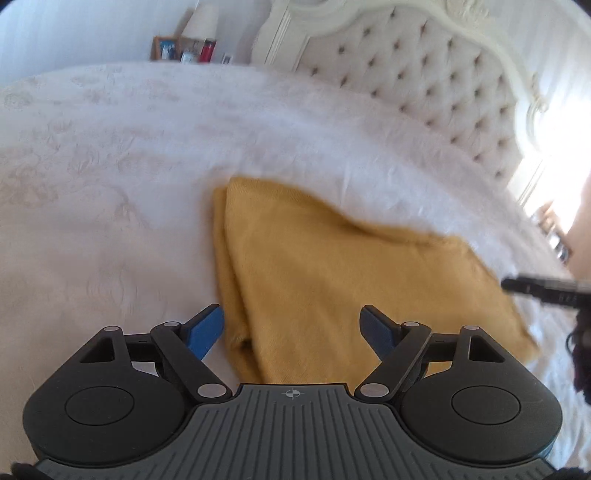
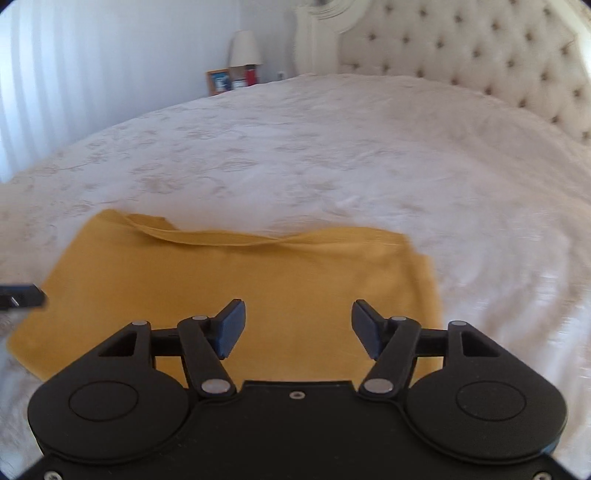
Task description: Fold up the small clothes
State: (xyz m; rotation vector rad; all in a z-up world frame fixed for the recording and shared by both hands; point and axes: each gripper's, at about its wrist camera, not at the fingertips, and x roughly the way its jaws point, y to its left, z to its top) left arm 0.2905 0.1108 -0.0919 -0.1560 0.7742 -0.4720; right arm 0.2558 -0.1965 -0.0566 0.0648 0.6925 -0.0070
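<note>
A mustard-yellow garment [image 1: 332, 273] lies folded in layers on the white bedspread [image 1: 110, 166]. My left gripper [image 1: 291, 328] is open and empty, just above the garment's near left edge. In the right wrist view the same garment [image 2: 229, 273] lies flat with a loose folded edge along its far side. My right gripper [image 2: 297, 328] is open and empty, over the garment's near right part. The right gripper's tip shows at the right edge of the left wrist view [image 1: 546, 288], and the left gripper's tip shows at the left edge of the right wrist view [image 2: 20, 295].
A tufted cream headboard [image 1: 424, 74] stands at the back right. A nightstand with a lamp [image 1: 201, 22], a picture frame [image 1: 164, 48] and a red bottle [image 1: 208, 51] stands beyond the bed's far side. White curtains [image 2: 74, 74] hang at the left.
</note>
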